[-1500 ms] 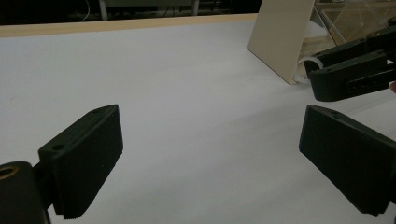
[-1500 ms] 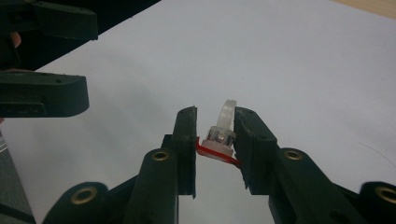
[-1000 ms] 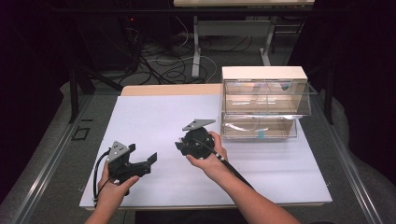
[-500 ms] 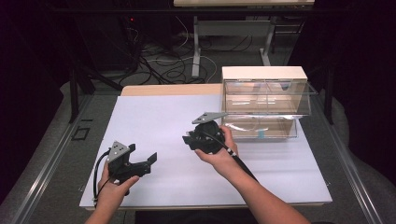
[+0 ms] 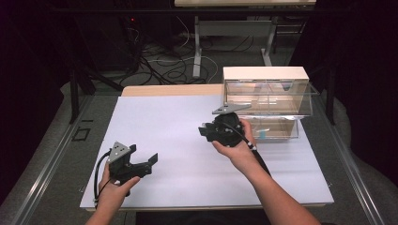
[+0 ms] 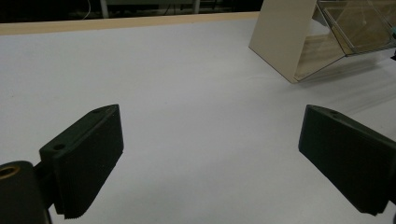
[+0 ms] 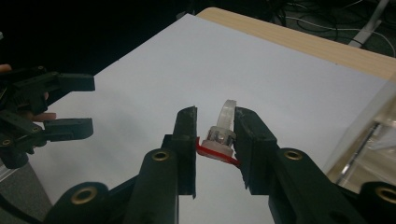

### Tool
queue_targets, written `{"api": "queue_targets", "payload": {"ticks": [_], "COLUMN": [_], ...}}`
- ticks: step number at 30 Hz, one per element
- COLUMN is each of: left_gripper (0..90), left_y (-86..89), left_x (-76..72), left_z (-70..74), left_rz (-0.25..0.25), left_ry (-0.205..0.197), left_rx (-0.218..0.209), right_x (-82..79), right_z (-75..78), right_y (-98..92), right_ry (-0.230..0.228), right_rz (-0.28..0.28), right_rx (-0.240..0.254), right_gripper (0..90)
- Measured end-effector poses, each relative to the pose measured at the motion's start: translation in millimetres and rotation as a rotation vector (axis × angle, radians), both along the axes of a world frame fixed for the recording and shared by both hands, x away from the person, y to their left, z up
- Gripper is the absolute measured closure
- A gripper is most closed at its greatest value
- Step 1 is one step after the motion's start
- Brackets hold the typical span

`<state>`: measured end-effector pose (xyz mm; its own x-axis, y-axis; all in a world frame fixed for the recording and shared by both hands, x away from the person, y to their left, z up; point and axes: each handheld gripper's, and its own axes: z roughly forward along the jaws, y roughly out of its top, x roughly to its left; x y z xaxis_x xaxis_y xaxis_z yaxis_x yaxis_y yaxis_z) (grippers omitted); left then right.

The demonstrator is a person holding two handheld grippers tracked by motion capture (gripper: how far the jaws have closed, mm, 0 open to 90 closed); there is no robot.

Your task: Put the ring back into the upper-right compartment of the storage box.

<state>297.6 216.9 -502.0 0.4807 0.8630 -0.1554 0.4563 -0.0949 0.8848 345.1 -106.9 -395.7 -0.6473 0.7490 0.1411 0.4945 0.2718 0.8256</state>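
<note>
Clear ring [image 7: 223, 133], red-based: clamped in right gripper [image 7: 215, 140], now raised nearer drawer box [image 5: 265, 101]; left gripper [image 5: 141, 161] wide open, empty.

the right gripper [image 5: 206, 132] hangs above the middle of the sheet [image 5: 164, 122] that covers most of the table [image 5: 169, 90]. between its jaws sits a small roll of tape [image 7: 220, 137], with a loose strip standing up from it. just behind and to the right of this gripper stands the drawer cabinet [image 5: 265, 93], at the sheet's far right corner; its lower drawer [image 5: 274, 127] lies right beside the hand. well apart, to the left and nearer the person, the left gripper [image 5: 150, 161] sits low over the sheet's near left part, bare sheet between its jaws. seen from that gripper, the cabinet lies ahead to the right. a bare strip of table lies beyond the sheet's far edge.
</note>
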Motion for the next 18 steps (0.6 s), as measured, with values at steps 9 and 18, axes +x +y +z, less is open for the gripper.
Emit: {"api": "queue_targets", "payload": {"ticks": [9, 18], "left_gripper": [6.7, 6.7], "left_y": [-0.1, 0.4], "left_x": [0.0, 0.2], "left_z": [-0.2, -0.2], "left_rz": [0.001, 0.002], "left_ry": [0.001, 0.004], "left_rx": [0.002, 0.0], "right_x": [2.2, 5.0], "right_z": [8.0, 12.0], "right_y": [-22.3, -43.0], "right_ry": [-0.007, -0.017], "right_rz": [-0.045, -0.09], "right_rx": [0.005, 0.001], "right_gripper": [70.7, 70.7]}}
